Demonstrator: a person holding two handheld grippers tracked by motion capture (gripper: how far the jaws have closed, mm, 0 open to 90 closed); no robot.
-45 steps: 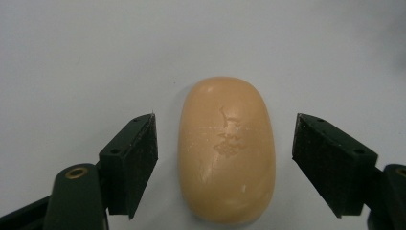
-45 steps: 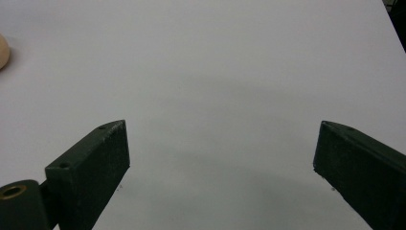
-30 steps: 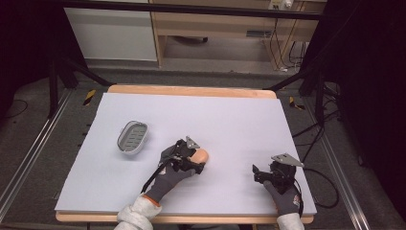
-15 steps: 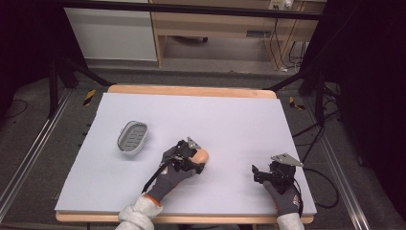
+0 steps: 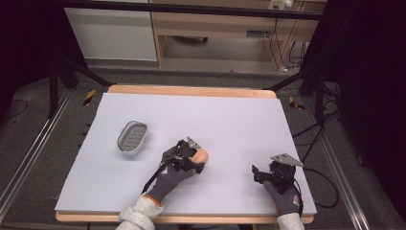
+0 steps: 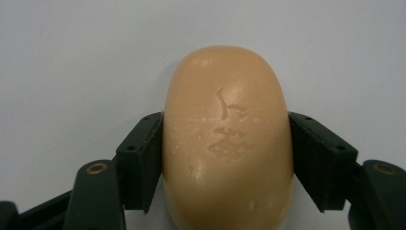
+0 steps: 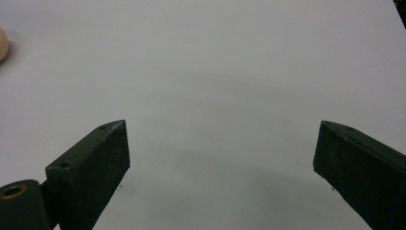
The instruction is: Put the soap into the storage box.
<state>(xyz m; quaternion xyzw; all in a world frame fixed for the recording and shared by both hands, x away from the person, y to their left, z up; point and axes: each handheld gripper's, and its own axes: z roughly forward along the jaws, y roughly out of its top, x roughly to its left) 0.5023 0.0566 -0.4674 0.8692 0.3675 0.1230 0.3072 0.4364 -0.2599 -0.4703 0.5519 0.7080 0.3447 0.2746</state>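
Now soap bar (image 6: 228, 139) between left gripper (image 6: 225, 158) jaws, apparently clamped.

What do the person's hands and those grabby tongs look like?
Both hands wear dark grey knit gloves with orange-edged cuffs and pale sleeves. The left tongs and right tongs are black, with flat blocky pads, small screw holes and brass pivots. A grey three-cornered plate tops each; black cables trail behind.

White mat (image 5: 230, 120) open behind and right of the soap (image 5: 201, 154), soap dish (image 5: 132, 136) the only obstacle, left.
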